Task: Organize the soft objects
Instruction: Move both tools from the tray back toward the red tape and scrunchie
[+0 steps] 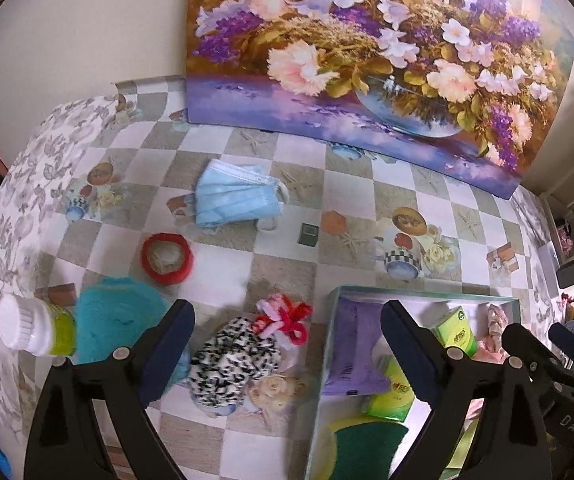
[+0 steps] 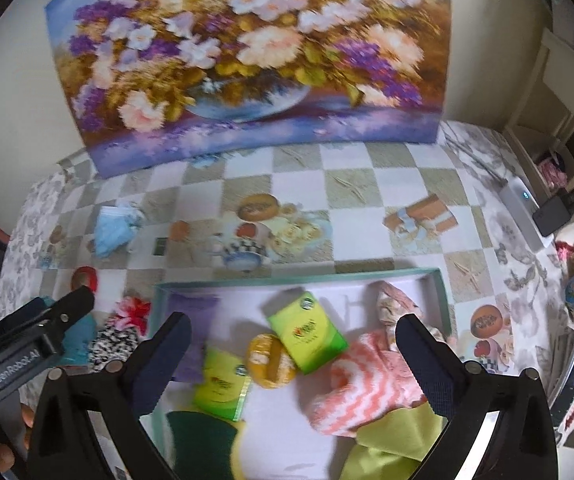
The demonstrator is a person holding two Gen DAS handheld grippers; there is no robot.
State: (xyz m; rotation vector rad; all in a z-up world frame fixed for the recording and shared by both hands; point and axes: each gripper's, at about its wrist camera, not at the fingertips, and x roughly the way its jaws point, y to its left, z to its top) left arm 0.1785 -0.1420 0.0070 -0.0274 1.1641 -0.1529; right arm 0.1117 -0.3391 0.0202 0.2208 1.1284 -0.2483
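Soft things lie in two groups before us: some loose on the bench (image 1: 215, 264), some already in the box (image 1: 427, 294). Our left tool (image 1: 287, 344) hangs with its jaws spread wide and nothing between them, over a black-and-white fuzzy piece (image 1: 233, 364) at the near left of the box. Just beyond that piece sits a red and pink pipe-cleaner bow (image 1: 287, 316), touching it. A teal cloth (image 1: 115, 320) lies further left, with a white-capped bottle (image 1: 31, 326) beside it on its side. A red ring (image 1: 166, 258) sits beyond the cloth, and a blue mask (image 1: 239, 198) lies further off, near the flower painting (image 1: 367, 52) that leans at the far edge of the bench. Our right tool (image 2: 293, 344) is also wide open and empty, held above the box (image 2: 443, 292). Inside the box we see a purple pack (image 2: 191, 332) at the left, two green tissue packs (image 2: 307, 332) (image 2: 221, 384), a yellow round thing (image 2: 271, 360) between them, a coral zigzag sock (image 2: 359, 384) at the right, a pale pink item (image 2: 397, 304) behind it, a dark green sponge (image 2: 203, 440) at the near left and a lime cloth (image 2: 399, 432) at the near right. The right view is blurred, so finer detail there escapes us.
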